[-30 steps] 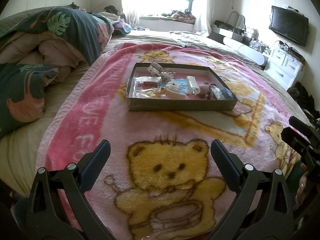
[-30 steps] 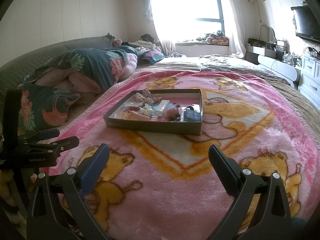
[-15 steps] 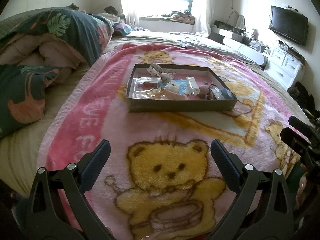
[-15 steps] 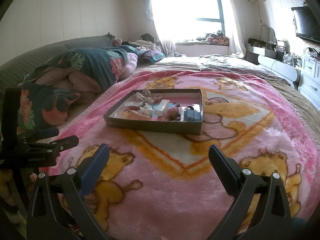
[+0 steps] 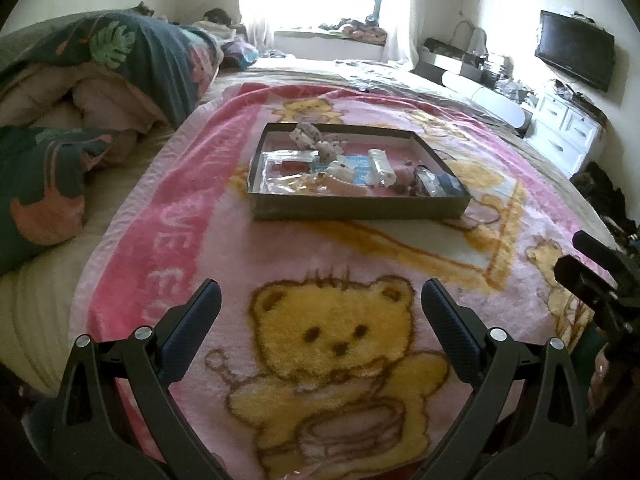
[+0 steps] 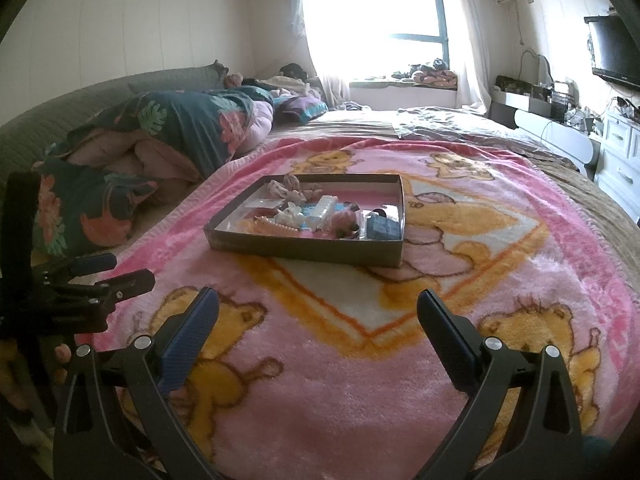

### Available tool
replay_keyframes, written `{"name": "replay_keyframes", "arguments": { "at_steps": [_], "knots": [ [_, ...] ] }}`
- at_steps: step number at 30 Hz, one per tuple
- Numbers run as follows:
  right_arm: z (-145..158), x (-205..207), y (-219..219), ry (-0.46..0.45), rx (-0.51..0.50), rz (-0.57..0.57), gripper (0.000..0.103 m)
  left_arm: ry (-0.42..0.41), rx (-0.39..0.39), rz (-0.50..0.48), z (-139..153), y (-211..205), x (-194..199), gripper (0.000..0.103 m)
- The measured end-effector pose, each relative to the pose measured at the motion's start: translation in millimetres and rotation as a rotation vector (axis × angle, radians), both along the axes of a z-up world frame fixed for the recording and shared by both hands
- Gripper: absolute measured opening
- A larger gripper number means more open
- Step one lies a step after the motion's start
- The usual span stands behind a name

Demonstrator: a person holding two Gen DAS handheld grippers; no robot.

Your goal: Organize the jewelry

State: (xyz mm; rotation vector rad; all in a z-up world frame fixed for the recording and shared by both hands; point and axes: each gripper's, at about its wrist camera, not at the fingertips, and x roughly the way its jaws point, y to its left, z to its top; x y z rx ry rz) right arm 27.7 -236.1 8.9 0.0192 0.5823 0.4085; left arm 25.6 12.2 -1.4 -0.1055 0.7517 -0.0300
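Note:
A shallow brown cardboard tray (image 5: 360, 208) sits on a pink teddy-bear blanket (image 5: 336, 328) on the bed; it also shows in the right wrist view (image 6: 304, 249). It holds several jewelry pieces and small packets, among them a white box (image 5: 380, 165) and a blue box (image 6: 383, 227). My left gripper (image 5: 320, 300) is open and empty, above the blanket well short of the tray. My right gripper (image 6: 318, 308) is open and empty, also short of the tray. Each gripper shows at the edge of the other's view.
A rumpled dark floral duvet (image 5: 120, 64) and pillow (image 5: 36, 196) lie at the left of the bed. A white dresser (image 5: 568, 136) and a wall TV (image 5: 574, 54) stand at the right. A bright window (image 6: 384, 12) is at the far end.
Both grippers have barely moved, drifting slightly. Both stay open and the tray has not moved.

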Motion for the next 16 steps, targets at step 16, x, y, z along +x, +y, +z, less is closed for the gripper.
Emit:
{"name": "replay_keyframes", "arguments": {
  "at_steps": [16],
  "knots": [
    [-27, 111, -91, 0.096, -0.034, -0.34, 0.099, 0.123, -0.004, 0.262, -32, 88, 66, 0.094]
  ]
}}
